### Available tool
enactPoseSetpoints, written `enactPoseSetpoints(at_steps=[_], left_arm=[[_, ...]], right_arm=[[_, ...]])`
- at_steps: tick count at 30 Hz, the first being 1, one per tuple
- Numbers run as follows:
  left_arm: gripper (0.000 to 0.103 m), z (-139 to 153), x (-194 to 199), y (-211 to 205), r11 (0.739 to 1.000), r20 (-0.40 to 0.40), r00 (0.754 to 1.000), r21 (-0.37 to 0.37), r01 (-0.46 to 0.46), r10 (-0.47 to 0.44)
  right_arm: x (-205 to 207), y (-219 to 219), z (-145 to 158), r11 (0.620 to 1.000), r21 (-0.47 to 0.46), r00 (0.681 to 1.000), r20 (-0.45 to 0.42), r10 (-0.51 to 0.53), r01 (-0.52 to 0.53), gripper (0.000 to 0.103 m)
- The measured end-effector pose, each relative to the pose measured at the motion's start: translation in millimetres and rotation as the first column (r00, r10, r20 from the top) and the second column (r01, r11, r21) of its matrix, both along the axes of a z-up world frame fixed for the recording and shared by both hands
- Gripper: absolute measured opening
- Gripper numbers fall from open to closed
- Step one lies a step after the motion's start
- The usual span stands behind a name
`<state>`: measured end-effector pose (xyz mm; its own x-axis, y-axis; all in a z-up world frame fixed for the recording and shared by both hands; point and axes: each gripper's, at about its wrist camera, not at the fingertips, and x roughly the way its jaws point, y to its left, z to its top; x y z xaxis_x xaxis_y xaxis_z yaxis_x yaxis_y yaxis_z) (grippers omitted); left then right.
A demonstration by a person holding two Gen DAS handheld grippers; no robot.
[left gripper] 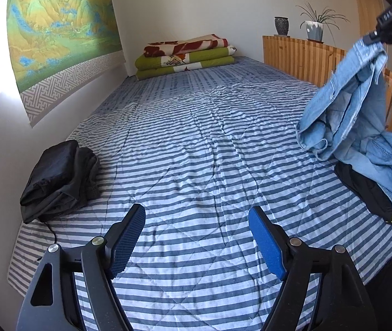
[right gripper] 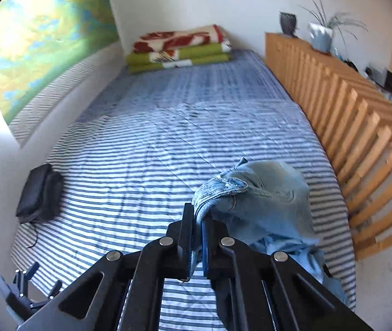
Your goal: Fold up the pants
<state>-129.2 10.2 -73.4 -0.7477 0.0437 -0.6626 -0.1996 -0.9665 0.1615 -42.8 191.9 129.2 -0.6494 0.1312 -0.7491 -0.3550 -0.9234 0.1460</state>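
Light blue denim pants (left gripper: 350,102) hang in the air at the right of the left wrist view, their lower part trailing onto the striped bed (left gripper: 196,143). My right gripper (right gripper: 197,215) is shut on a bunched edge of the denim pants (right gripper: 254,193), with cloth pinched between its pads. It also shows at the top right as the right gripper (left gripper: 372,38), holding the pants up. My left gripper (left gripper: 197,216) stands open low over the bed with nothing between its fingers, well left of the pants.
Folded black pants (left gripper: 58,176) lie at the bed's left edge by the wall. Another dark garment (left gripper: 367,190) lies under the denim at the right. Folded blankets (left gripper: 185,55) sit at the far end. A wooden slatted rail (right gripper: 347,115) runs along the right side, with pots on top.
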Motion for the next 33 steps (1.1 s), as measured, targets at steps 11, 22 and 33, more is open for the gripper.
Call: enactPoseSetpoints(at_steps=[11, 22, 33], left_arm=[[0.080, 49.4, 27.6, -39.6, 0.996, -0.082, 0.997, 0.090, -0.006, 0.014], [0.080, -6.2, 42.5, -175.4, 0.945, 0.119, 0.946, 0.100, -0.312, 0.300], [0.081, -78.2, 33.2, -122.0, 0.950, 0.350, 0.935, 0.268, -0.162, 0.060]], right_arm=[[-29.2, -147.5, 83.3, 0.934, -0.022, 0.925, -0.150, 0.348, -0.355, 0.004], [-206.9, -294.8, -133.0, 0.828, -0.217, 0.786, 0.261, 0.560, -0.517, 0.010], [-110.6, -143.4, -173.2, 0.943, -0.124, 0.900, 0.284, 0.331, -0.308, 0.049]])
